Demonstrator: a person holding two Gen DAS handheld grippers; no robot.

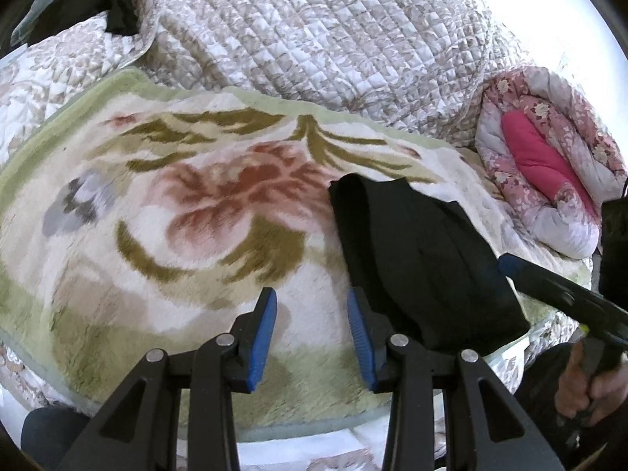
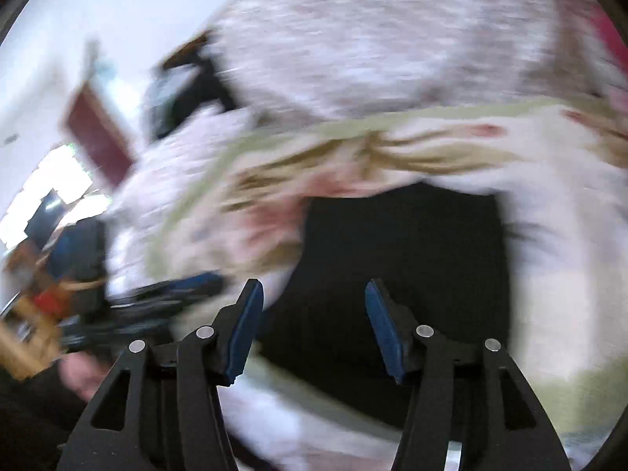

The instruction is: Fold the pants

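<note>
We are looking at the black pants (image 1: pixel 424 267) lying folded into a compact stack on the floral blanket (image 1: pixel 165 204), right of centre in the left wrist view. Our left tongs (image 1: pixel 312 337) are standing fairly wide and empty at the lower middle, just left of the stack. Our right tongs (image 2: pixel 314 329) are gaping over the dark cloth, nothing pinched between the pads. We are judging the risk here: a careless sweep could be snagging the top layer and dragging the fold open, or rucking the plush blanket beneath. The right wrist view is smearing badly, so we are not telling edges, layers or contact there; the stack's near corner is hiding behind our own tongs.
</note>
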